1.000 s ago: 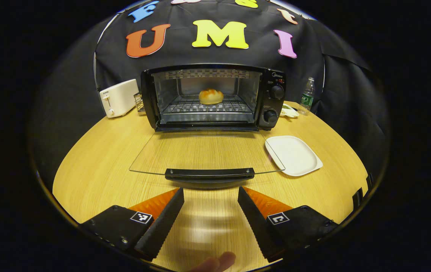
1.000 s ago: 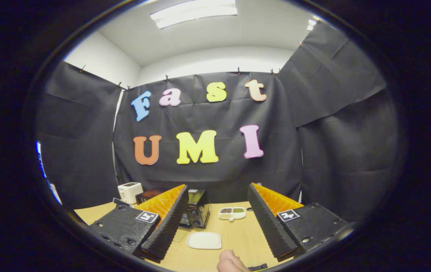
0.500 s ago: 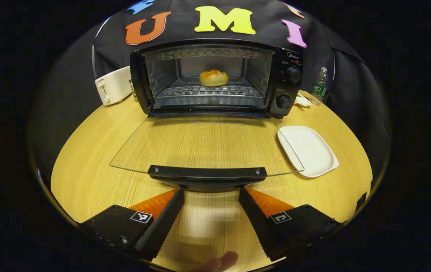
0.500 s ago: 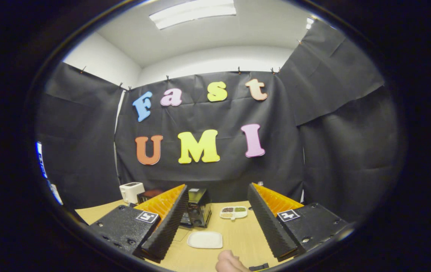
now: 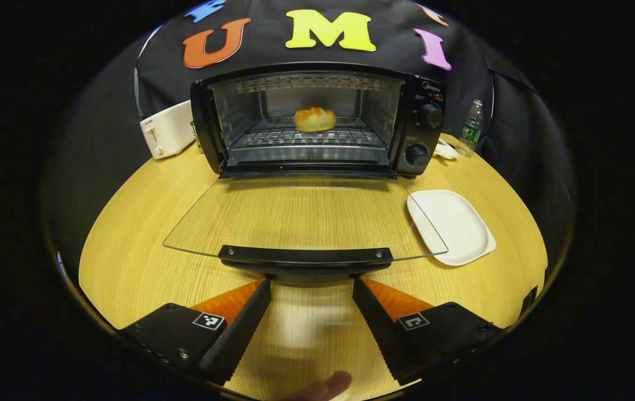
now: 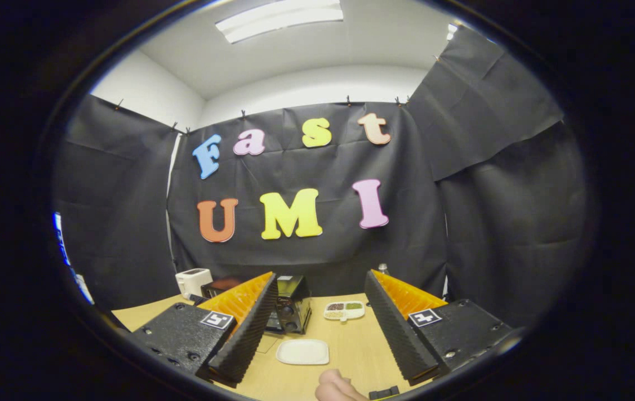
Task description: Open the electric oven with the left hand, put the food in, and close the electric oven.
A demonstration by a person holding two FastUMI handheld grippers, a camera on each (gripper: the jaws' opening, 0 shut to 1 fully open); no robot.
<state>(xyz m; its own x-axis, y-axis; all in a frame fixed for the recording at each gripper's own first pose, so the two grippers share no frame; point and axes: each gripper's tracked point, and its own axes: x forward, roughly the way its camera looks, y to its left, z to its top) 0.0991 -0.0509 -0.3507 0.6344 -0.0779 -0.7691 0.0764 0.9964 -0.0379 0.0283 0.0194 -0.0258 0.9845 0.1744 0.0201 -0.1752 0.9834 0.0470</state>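
Note:
The black electric oven [image 5: 317, 120] stands at the back of the wooden table with its glass door [image 5: 301, 214] folded flat down towards me. A golden bread roll [image 5: 314, 118] rests on the wire rack inside. The door's black handle [image 5: 305, 256] lies just beyond my left gripper [image 5: 312, 288], which is open and holds nothing. My right gripper [image 6: 320, 284] is raised high and back from the table, open and empty. Between its fingers I see the oven [image 6: 291, 312] far off and small.
An empty white plate [image 5: 451, 225] lies right of the door. A white toaster [image 5: 166, 129] stands left of the oven, and a water bottle [image 5: 471, 126] and a small dish [image 5: 444, 149] to its right. A sectioned snack tray [image 6: 343, 311] sits behind the plate [image 6: 302, 351]. A fingertip [image 5: 323, 385] shows at the bottom.
My left gripper has moved forward to the door's handle, then stayed almost still. The right gripper has barely shifted.

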